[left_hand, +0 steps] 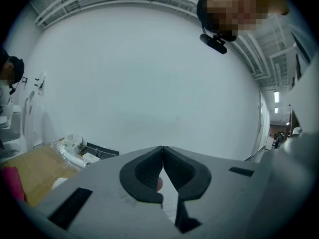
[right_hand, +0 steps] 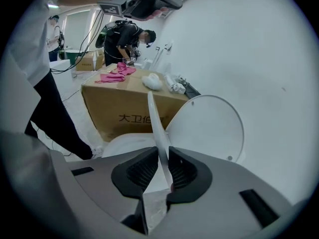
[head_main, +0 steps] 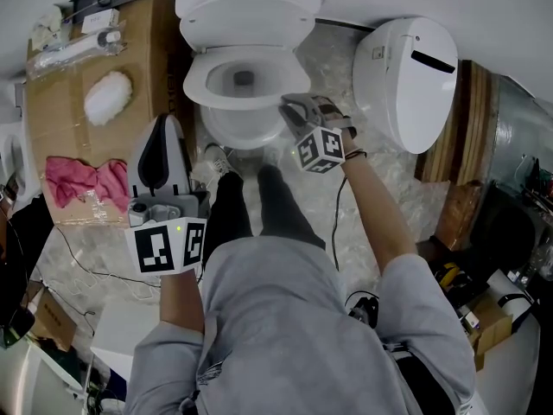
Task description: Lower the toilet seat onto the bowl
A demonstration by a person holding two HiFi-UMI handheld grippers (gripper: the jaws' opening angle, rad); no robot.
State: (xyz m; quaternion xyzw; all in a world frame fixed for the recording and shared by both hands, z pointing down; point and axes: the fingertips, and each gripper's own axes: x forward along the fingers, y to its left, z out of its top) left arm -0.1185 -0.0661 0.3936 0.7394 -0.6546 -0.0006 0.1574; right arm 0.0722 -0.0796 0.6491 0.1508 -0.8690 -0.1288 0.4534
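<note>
A white toilet (head_main: 246,124) stands against the wall at the top of the head view, its lid (head_main: 246,11) upright against the tank. The toilet seat (head_main: 200,83) is tilted between lid and bowl. My right gripper (head_main: 292,108) is shut on the seat's right rim. In the right gripper view the thin white seat (right_hand: 153,118) runs edge-on between the pads of the right gripper (right_hand: 163,152), with the lid (right_hand: 209,128) behind and the bowl (right_hand: 122,144) to the left. My left gripper (head_main: 164,130) hangs left of the bowl; it (left_hand: 162,151) is shut and empty, facing a bare wall.
A cardboard box (head_main: 86,137) left of the toilet carries a pink cloth (head_main: 82,184) and a white pad (head_main: 108,96). A second white toilet unit (head_main: 406,76) leans at the right. Cables lie on the floor, and a person (right_hand: 128,39) bends over beyond the box.
</note>
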